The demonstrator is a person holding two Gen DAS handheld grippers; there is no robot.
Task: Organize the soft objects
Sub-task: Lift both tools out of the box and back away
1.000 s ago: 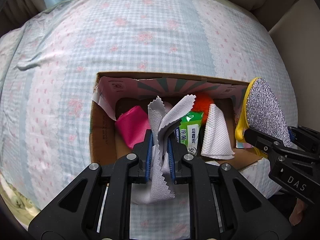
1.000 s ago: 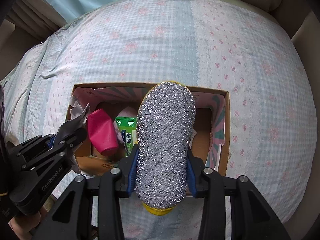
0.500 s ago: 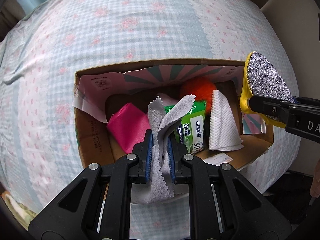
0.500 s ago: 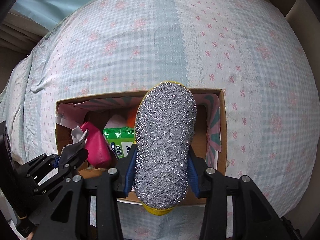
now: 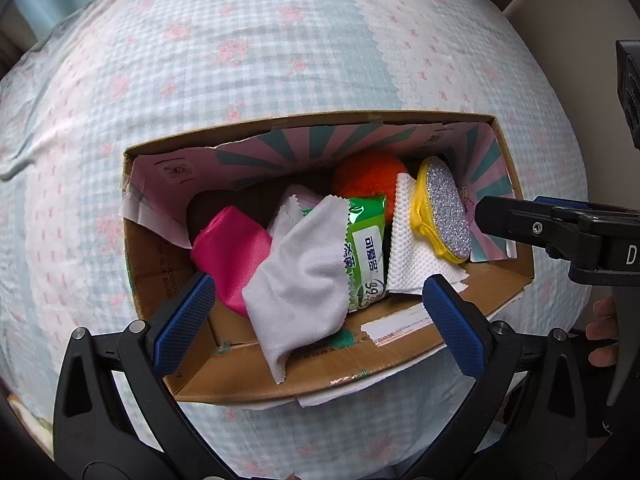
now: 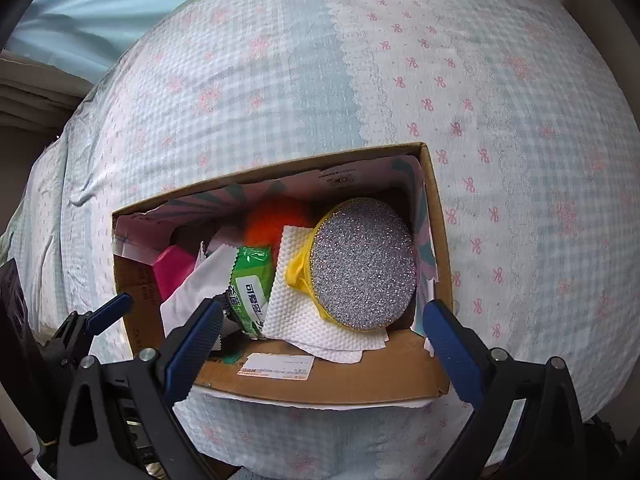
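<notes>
Cloth [image 5: 298,280] and scrubber [image 6: 362,272] in box [image 5: 320,376]

1. The left tool [image 5: 316,312] has just sprung wide open; the grey cloth [image 5: 304,280], pinched before, now lies draped over the box's [image 5: 280,376] near wall.
2. The right tool [image 6: 322,328] has just opened too; the glittery scrubber [image 6: 362,272] now rests inside, at the right end.

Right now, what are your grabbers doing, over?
Both hand-held grippers, left and right, just opened, nothing between the jaws. Grey cloth and scrubber in the box. Nothing blocking.
</notes>
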